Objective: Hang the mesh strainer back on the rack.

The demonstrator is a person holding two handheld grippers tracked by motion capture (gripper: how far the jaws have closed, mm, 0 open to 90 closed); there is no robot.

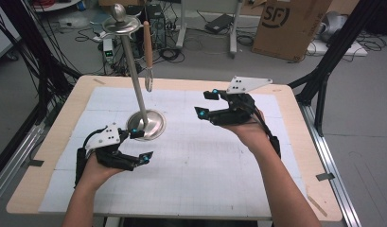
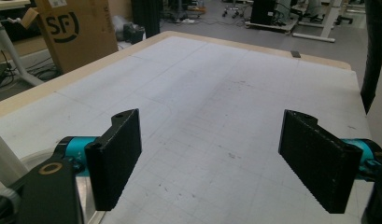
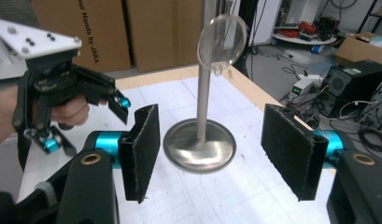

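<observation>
We see a metal stand (image 1: 143, 101) on the table (image 1: 54, 142), left of centre. Its long axis runs up from a round dished base through a thin pole to a flat top ring with a ball knob; in the high view the pole leans toward the far left, an effect of the camera angle. A fork (image 1: 148, 56) with a wooden handle hangs from the ring, handle up, tines down, parallel to the pole. The stand is polished steel, smooth and reflective.

The left gripper (image 1: 140, 145) sits just beside the base on the near side, jaws set wide with nothing between them. The right gripper (image 1: 206, 104) is held above the mat (image 1: 219, 161), well apart from the stand on the right; its jaws also stand wide and empty, and its own view looks between them at the stand's base and pole. The pads are black and rough-textured.

The table is pale wood with rounded corners, covered by a white gridded mat. Beyond lie a grey floor, cables, and a cardboard box (image 1: 289, 26).
</observation>
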